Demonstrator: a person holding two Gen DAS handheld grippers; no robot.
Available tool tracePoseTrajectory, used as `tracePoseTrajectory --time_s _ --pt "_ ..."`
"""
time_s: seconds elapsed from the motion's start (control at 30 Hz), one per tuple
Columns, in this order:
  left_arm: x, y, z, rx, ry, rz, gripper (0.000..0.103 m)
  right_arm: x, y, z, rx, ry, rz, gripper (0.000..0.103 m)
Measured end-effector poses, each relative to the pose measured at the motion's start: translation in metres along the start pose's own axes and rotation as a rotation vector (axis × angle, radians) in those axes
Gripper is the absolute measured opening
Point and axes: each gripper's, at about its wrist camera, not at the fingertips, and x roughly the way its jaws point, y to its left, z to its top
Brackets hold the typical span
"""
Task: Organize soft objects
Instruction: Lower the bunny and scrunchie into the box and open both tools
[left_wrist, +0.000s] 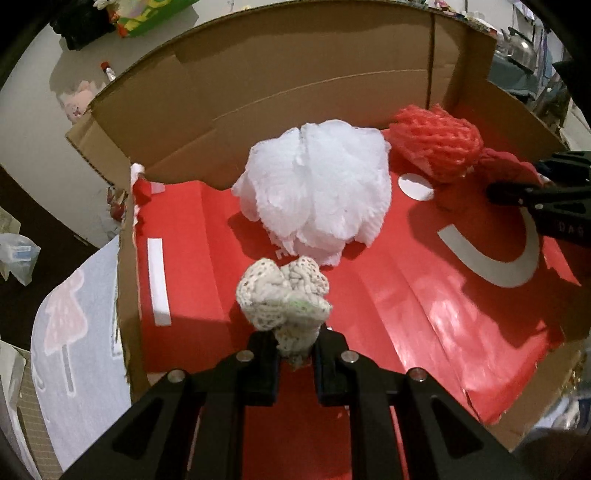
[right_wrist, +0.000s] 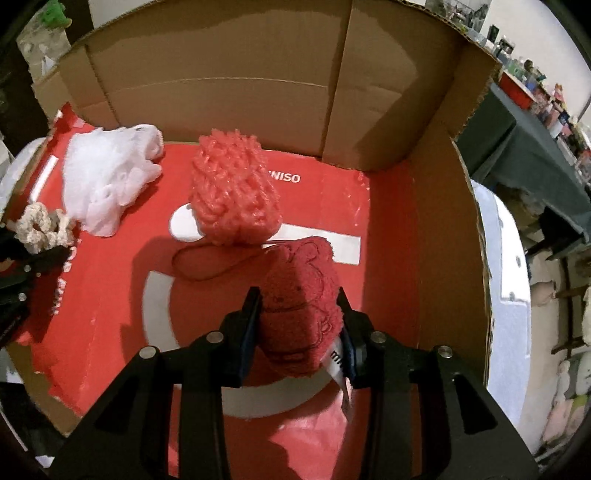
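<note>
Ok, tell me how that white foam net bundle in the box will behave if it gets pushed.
The white foam net bundle looks airy, so it is probably very light and would slide easily on the glossy red liner. Its loose layered edges suggest it would squash rather than tip.

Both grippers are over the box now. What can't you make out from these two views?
- Dark red plush, right wrist: its underside, hidden by the right gripper.
- Its white tag: print cut off by a finger.
- Cream crochet piece, left wrist: lower end hidden between the left gripper fingers.

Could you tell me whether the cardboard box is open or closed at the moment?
Open. The cardboard box has its flaps standing up, and both wrist views look straight down onto its red floor.
</note>
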Motion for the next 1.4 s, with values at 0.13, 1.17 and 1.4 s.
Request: tracePoseTrajectory --time_s 0.13,1.17,1.4 --pt "0.005 -0.003 0.005 -0.005 -0.001 0.029 0.018 0.007 -0.004 -0.001 0.002 -0.002 0.008 0.036" --pt "-0.121 -0.009 -0.031 -0.109 -0.333 -0.004 0.092 -0.085 0.012 -0.029 -0.015 -0.154 -0.054 0.075" --pt "-0.178 -0.004 -0.056 -0.156 -0.480 -0.015 0.101 -0.155 0.013 -0.059 -0.009 -0.315 -0.061 0.085"
